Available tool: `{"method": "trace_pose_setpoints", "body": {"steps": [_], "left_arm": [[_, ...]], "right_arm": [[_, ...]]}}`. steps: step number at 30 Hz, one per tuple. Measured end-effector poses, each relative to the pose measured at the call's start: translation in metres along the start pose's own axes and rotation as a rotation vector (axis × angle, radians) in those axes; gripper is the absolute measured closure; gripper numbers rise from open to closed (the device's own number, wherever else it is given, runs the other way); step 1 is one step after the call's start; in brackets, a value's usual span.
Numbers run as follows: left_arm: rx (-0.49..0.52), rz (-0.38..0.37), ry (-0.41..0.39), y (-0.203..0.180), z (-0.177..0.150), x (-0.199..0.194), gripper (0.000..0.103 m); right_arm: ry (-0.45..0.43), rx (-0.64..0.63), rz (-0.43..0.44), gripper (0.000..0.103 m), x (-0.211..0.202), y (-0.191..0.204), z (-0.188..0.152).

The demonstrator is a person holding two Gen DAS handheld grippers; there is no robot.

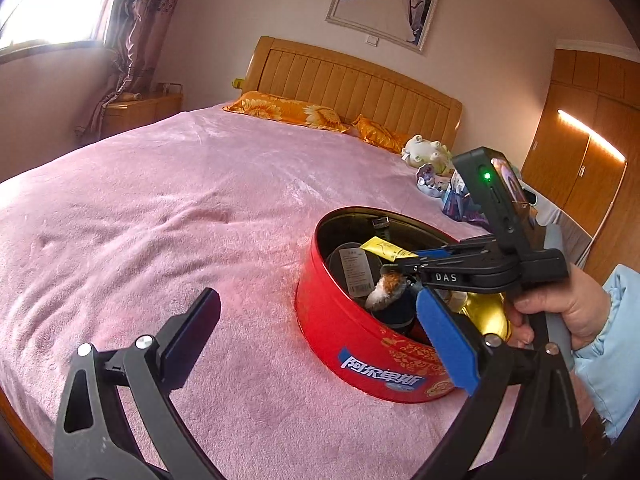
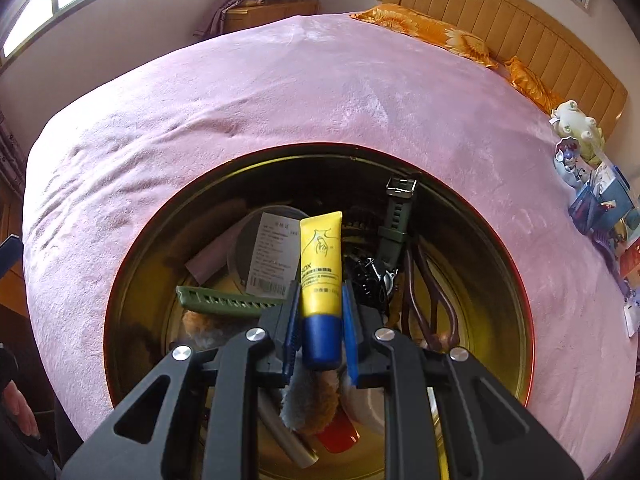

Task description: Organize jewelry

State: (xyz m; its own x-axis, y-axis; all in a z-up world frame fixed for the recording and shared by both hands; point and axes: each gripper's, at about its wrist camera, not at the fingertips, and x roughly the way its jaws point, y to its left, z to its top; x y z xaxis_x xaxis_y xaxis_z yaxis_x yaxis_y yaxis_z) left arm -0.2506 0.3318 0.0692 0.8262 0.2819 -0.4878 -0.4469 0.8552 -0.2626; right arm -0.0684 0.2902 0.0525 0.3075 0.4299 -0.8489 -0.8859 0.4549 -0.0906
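Two black fingers of the left gripper (image 1: 316, 344) fill the bottom of the left wrist view, spread wide with nothing between them; one blue pad (image 1: 446, 344) shows on the right finger, the left finger shows only its dark side. Between and beyond them stands one red tin (image 1: 352, 344), lid off, on the pink blanket (image 1: 160, 208). The right finger overlaps the tin's near rim in the picture; whether it touches cannot be told. Over the tin's mouth the right gripper (image 1: 400, 262) reaches in from the right, held by one hand (image 1: 568, 312) in a light blue sleeve, with a yellow tube (image 1: 386, 249) at its tip. A furry piece (image 1: 386, 286) lies inside below it. Two orange pillows (image 1: 288, 110) lie against the headboard, and a pale toy (image 1: 426, 152) sits by the bed's right edge.

Right gripper (image 2: 320, 316) fingers, nearest in the right wrist view, are closed on the tube (image 2: 321, 264): both blue pads (image 2: 292, 328) press its blue cap end, and the yellow body sticks out forward above the open tin (image 2: 516, 280). Under it lie one green strap (image 2: 224, 302), one watch (image 2: 394, 224) with green band, one labelled round case (image 2: 268, 252), dark cords (image 2: 424, 280) and the furry piece (image 2: 312, 404). Small boxes (image 2: 600, 204) crowd the blanket (image 2: 280, 92) at right.
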Motion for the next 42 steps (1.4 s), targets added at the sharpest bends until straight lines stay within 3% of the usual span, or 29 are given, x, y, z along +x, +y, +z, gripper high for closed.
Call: {"method": "trace_pose_setpoints", "body": {"steps": [3, 4, 5, 9, 11, 18, 24, 30, 35, 42], "left_arm": [[-0.008, -0.006, 0.005, -0.001, -0.001, 0.001, 0.007], [-0.007, -0.006, 0.004, -0.001, -0.001, 0.001, 0.007], [-0.006, -0.006, 0.006, -0.001, 0.0, 0.002, 0.007], [0.007, -0.008, 0.002, -0.007, 0.001, 0.0, 0.007], [0.016, -0.014, 0.004, -0.012, 0.002, -0.001, 0.007], [0.052, -0.032, 0.016, -0.04, 0.001, 0.0, 0.007], [0.11, -0.056, 0.036, -0.071, -0.002, 0.001, 0.007], [0.09, -0.117, 0.057, -0.089, -0.005, 0.001, 0.007], [0.161, -0.054, 0.067, -0.113, -0.01, 0.0, 0.007], [0.21, 0.045, 0.061, -0.129, -0.017, -0.006, 0.007]], "right_arm": [[-0.003, 0.004, -0.003, 0.081, -0.001, -0.001, -0.002], [-0.006, 0.004, -0.008, 0.075, -0.002, -0.001, -0.003], [-0.018, 0.004, -0.017, 0.062, -0.005, -0.003, -0.004], [-0.089, 0.019, -0.023, 0.036, -0.026, -0.008, -0.013], [-0.156, 0.02, -0.03, 0.007, -0.045, -0.01, -0.019], [-0.32, 0.055, -0.09, 0.006, -0.105, -0.012, -0.062], [-0.355, 0.131, -0.085, 0.005, -0.13, -0.017, -0.109], [-0.362, 0.252, -0.098, 0.005, -0.147, -0.033, -0.15], [-0.333, 0.309, -0.083, 0.005, -0.153, -0.045, -0.171], [-0.271, 0.273, -0.087, 0.004, -0.147, -0.039, -0.189]]}}
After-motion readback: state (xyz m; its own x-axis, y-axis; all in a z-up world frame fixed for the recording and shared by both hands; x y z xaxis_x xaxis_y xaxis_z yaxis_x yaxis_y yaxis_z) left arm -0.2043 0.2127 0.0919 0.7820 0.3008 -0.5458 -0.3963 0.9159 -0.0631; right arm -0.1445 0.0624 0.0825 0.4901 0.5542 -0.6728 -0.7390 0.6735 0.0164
